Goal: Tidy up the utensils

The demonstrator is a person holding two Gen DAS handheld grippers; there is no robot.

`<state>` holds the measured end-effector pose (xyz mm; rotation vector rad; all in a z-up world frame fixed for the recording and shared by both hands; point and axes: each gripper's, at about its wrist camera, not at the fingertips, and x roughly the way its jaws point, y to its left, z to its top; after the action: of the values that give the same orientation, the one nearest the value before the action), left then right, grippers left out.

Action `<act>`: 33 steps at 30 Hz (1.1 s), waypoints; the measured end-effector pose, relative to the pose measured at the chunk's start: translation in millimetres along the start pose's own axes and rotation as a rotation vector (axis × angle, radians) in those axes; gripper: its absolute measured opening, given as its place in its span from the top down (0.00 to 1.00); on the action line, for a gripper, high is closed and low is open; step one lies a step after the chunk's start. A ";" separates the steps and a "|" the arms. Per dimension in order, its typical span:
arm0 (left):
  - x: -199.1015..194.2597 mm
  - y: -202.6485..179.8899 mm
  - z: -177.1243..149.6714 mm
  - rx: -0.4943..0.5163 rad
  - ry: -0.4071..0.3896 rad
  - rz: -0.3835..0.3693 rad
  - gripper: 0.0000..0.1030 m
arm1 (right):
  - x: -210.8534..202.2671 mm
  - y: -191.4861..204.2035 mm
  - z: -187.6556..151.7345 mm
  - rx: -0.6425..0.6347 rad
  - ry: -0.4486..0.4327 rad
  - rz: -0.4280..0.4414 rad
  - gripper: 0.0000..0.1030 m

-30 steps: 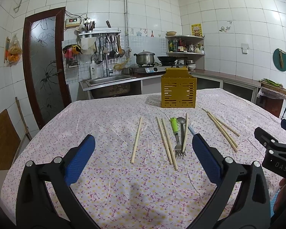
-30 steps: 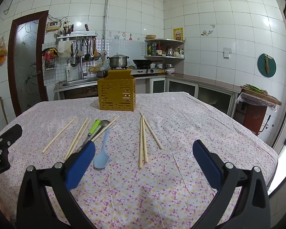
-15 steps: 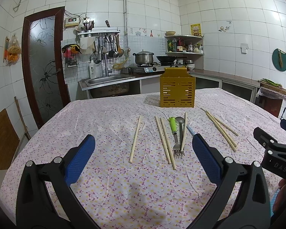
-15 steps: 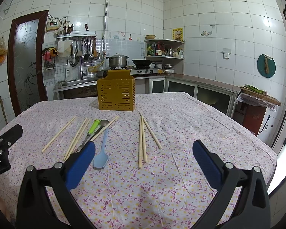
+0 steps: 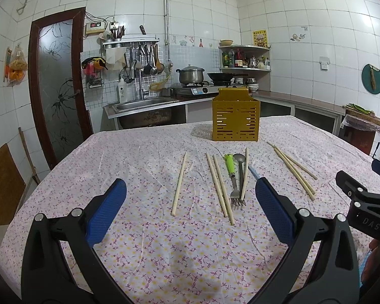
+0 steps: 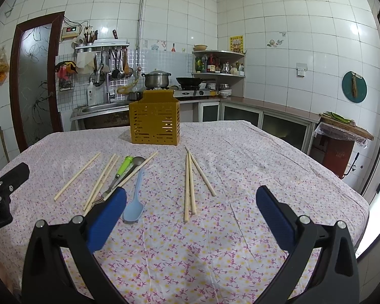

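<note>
A yellow slotted utensil holder point(image 5: 235, 119) point(image 6: 155, 121) stands upright at the far middle of the table. In front of it lie several wooden chopsticks: one alone point(image 5: 179, 183), a pair point(image 5: 219, 187), three to the right point(image 5: 292, 171) point(image 6: 190, 182). A green-handled fork point(image 5: 231, 169) point(image 6: 121, 166), a metal spoon point(image 5: 240, 160) and a light blue spoon point(image 6: 135, 202) lie between them. My left gripper point(image 5: 190, 210) is open and empty, above the near tablecloth. My right gripper point(image 6: 191, 212) is open and empty, near the three chopsticks.
The table wears a floral cloth point(image 5: 144, 240) and drops off at the right edge point(image 6: 352, 195). Behind it are a sink point(image 5: 141, 105), a stove with a pot point(image 5: 191, 74) and a wooden door point(image 5: 58, 86). The other gripper shows at each view's side point(image 5: 362, 202).
The left view has shifted slightly, so the utensils sit a little higher and to the left in frame. Both grippers stay open; nothing on the table has moved.
</note>
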<state>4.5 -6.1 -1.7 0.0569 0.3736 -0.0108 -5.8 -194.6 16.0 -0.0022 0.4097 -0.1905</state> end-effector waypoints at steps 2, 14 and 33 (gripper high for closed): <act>0.9 -0.2 -0.4 0.001 0.003 -0.001 0.05 | 1.3 0.0 -0.5 0.000 0.002 0.000 0.03; 8.9 -2.2 -0.3 0.009 0.022 -0.012 0.05 | 9.6 1.1 -1.1 0.001 0.014 -0.008 0.03; 90.1 12.3 37.5 -0.022 0.231 -0.145 0.05 | 67.3 11.1 39.8 -0.106 0.039 0.032 0.03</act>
<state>102.3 4.0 0.9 0.0090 0.6080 -0.1439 72.6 -197.5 25.5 -0.0960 0.4584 -0.1369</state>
